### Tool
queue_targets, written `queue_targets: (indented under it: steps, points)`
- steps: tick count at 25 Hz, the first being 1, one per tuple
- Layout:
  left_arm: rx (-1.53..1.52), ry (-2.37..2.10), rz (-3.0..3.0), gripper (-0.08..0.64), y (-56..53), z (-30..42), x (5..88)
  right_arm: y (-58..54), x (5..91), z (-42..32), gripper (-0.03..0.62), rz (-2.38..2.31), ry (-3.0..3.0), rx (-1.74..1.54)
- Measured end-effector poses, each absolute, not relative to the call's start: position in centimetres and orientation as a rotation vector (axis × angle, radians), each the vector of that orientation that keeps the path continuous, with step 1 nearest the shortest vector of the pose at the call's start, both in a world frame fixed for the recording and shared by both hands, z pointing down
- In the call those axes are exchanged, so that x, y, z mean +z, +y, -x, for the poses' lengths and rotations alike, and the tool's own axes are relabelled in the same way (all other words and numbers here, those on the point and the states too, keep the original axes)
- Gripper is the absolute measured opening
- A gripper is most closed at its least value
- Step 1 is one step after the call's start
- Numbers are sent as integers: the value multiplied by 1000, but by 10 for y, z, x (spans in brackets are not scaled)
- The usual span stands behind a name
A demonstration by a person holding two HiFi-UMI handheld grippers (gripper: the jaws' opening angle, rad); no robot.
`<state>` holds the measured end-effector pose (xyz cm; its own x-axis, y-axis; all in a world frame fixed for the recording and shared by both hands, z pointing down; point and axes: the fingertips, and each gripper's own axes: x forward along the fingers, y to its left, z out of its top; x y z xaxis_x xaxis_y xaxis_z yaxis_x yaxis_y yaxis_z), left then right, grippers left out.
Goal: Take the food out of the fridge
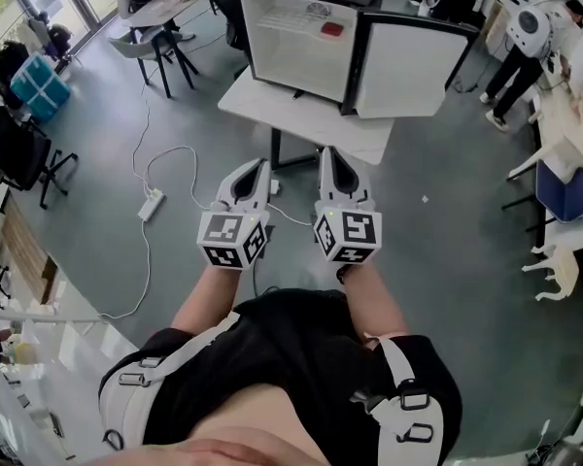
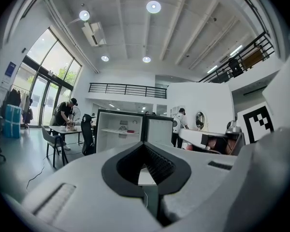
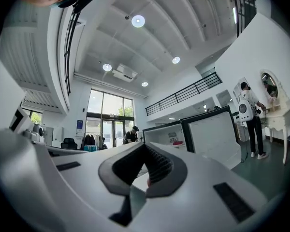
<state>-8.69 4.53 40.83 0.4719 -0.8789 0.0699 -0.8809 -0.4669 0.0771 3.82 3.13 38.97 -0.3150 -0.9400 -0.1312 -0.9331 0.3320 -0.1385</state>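
While the left gripper [image 1: 256,170] and right gripper [image 1: 331,155] hang clenched and empty, well short of the table [image 1: 262,105], the food [image 1: 332,29] lies on the fridge [image 1: 277,51] shelf near its right edge, by the open door [image 1: 408,66]. Whichever reaches should, I'd judge, open before entering and come in level.

Head view: high up, aimed steeply down, fridge [image 1: 296,51] ahead and well apart. Left and right gripper views: low, about level, facing fridge's open front from afar. All three share fridge.
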Motion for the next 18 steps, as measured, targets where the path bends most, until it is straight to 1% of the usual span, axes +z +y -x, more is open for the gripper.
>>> queue_targets:
  steps: [8,18]
  points:
    - [34,-1551,-2598,3,43,100,421,38,396,-28,8,1734,2414,-23]
    - [53,-1547,-2583,3,-3,92,438,-12,416,-39,8,1747,2394,-65]
